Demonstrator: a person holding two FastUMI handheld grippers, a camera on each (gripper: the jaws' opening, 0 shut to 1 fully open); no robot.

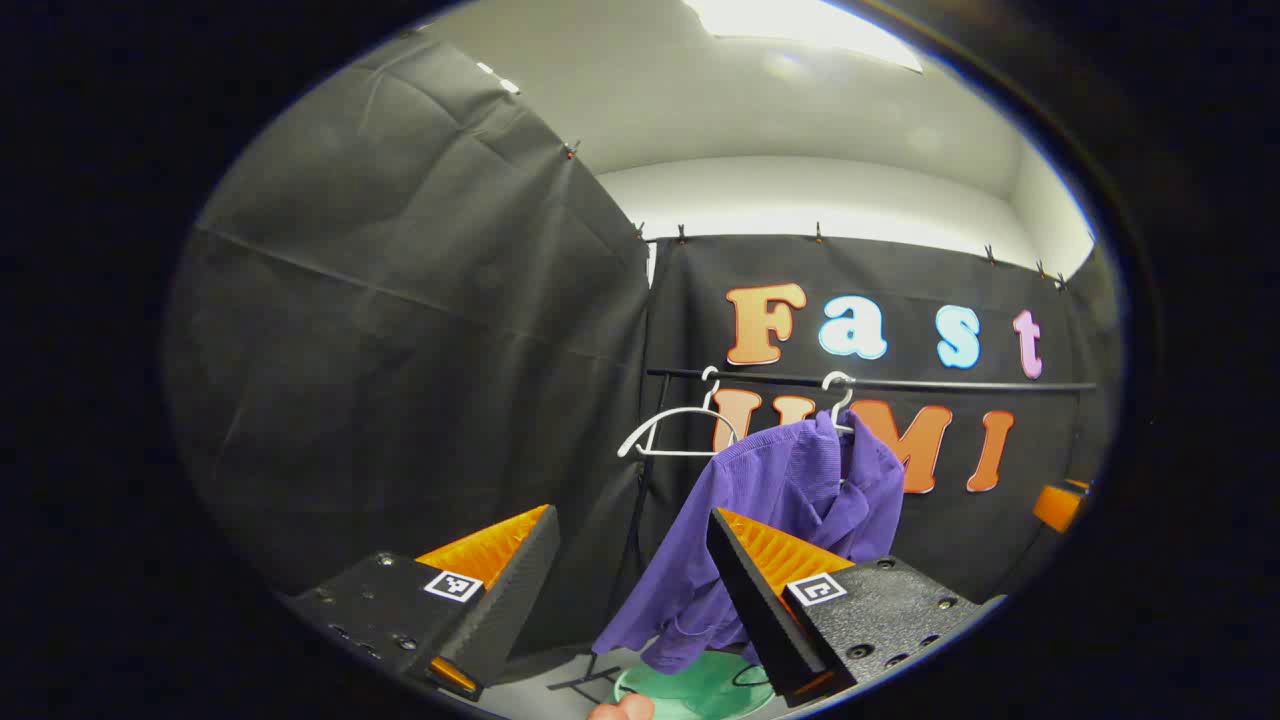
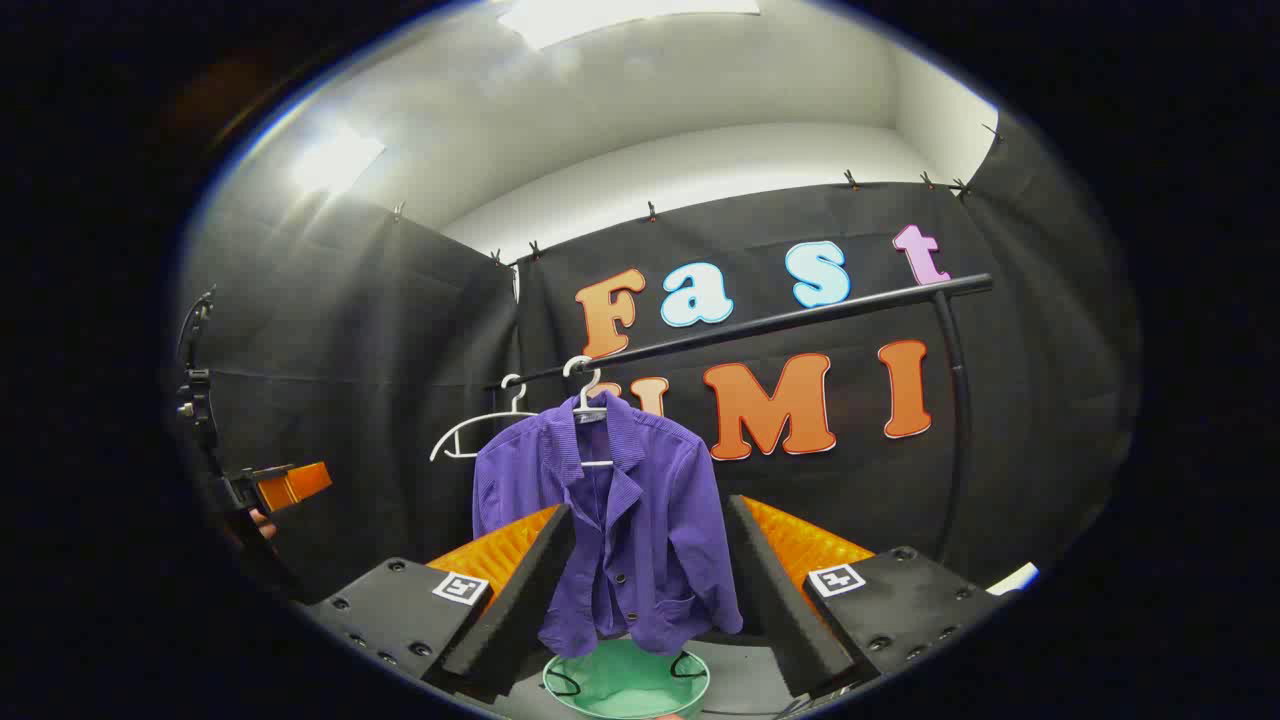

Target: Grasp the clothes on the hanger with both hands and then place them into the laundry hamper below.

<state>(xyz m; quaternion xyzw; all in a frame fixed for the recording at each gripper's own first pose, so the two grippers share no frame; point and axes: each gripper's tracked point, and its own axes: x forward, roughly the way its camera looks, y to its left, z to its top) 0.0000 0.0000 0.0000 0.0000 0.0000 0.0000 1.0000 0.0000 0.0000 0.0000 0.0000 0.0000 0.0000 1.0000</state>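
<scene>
A purple jacket hangs on a white hanger from a black rail. In the right gripper view the jacket faces me, straight above a green hamper. My right gripper is open and stands short of the jacket, which shows through the gap. My left gripper is open too, off to the jacket's left side and apart from it. The hamper sits on the floor below the cloth. Each gripper also shows far off from the other: left gripper, right gripper.
An empty white hanger hangs on the rail to the left of the jacket, also seen as the empty hanger. The rail's upright post stands at the right. Black cloth walls close in behind and at the left.
</scene>
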